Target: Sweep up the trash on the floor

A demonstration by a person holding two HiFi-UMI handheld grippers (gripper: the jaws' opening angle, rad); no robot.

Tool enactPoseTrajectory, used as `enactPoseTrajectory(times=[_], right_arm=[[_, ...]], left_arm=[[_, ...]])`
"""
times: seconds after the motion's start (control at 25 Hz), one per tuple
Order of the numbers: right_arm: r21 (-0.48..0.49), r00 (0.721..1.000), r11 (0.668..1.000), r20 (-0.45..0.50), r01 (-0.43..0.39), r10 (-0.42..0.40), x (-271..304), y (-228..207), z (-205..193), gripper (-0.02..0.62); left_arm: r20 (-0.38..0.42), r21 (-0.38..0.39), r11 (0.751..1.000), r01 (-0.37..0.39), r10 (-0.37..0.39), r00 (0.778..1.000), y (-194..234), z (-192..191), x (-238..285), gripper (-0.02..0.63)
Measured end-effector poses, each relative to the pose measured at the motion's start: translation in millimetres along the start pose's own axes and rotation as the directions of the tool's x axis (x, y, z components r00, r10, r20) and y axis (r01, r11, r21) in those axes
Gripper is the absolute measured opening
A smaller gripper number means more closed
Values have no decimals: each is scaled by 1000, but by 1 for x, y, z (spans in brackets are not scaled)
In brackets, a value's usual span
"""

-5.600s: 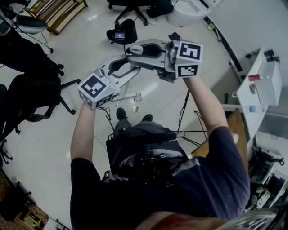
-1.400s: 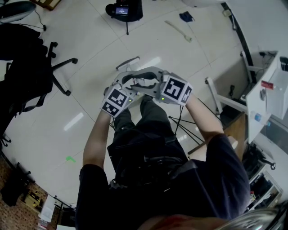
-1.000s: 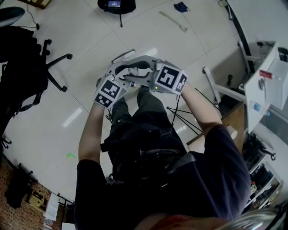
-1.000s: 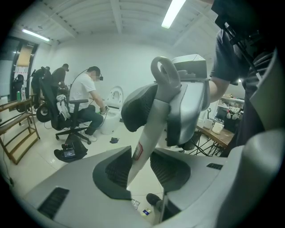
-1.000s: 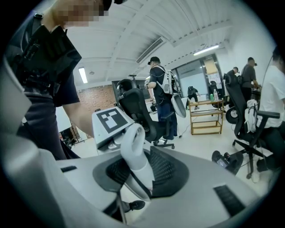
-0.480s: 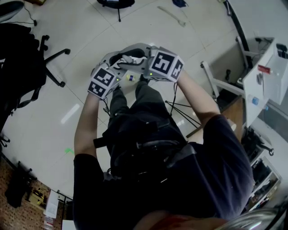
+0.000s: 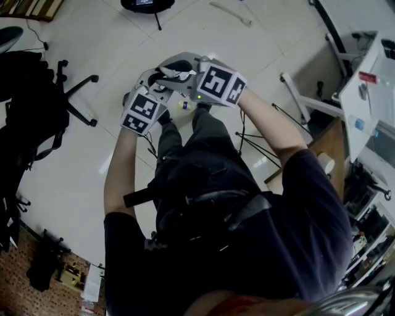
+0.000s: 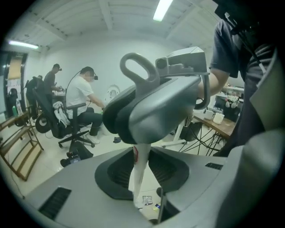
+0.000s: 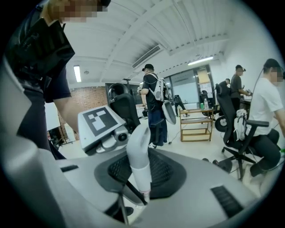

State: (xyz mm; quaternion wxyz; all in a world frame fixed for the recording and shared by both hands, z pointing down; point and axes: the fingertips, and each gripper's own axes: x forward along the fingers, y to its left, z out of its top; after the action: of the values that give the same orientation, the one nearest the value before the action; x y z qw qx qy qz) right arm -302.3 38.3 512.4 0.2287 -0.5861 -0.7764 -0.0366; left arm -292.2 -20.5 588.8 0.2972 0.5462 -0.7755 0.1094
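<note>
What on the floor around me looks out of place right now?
Small scraps of litter lie on the pale floor right by the person's shoes; in the left gripper view they look like wrappers. A pale stick-like item also lies loose on the floor farther ahead. Nothing looks spilled or broken.

Your left gripper [image 8: 141,178] and right gripper [image 9: 140,178] are grey; their marker cubes [image 7: 143,112] carry black-and-white squares. Handle [image 9: 139,151] between jaws: white, small red mark [image 8: 135,153]. Floor [image 7: 80,173] pale glossy tile. Your shirt [image 7: 290,247] dark navy, left office chair [image 7: 37,105] black.
</note>
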Motion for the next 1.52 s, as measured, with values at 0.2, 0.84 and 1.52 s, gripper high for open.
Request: enactPoseTrajectory(times=[0.2,0.84,1.52], right_arm=[[-15,999,1000,33,27,-26,0,-3,9,98],[-72,978,981,125,178,-168,24,47,129,94],[87,895,943,298,320,-331,-44,125,201,94]], left_arm=[[-37,54,998,-39,41,998,5,6,-4,98],[250,67,989,-130,110,962,17,55,-129,100],[455,158,959,-234,139,879,-61,116,-216,146]])
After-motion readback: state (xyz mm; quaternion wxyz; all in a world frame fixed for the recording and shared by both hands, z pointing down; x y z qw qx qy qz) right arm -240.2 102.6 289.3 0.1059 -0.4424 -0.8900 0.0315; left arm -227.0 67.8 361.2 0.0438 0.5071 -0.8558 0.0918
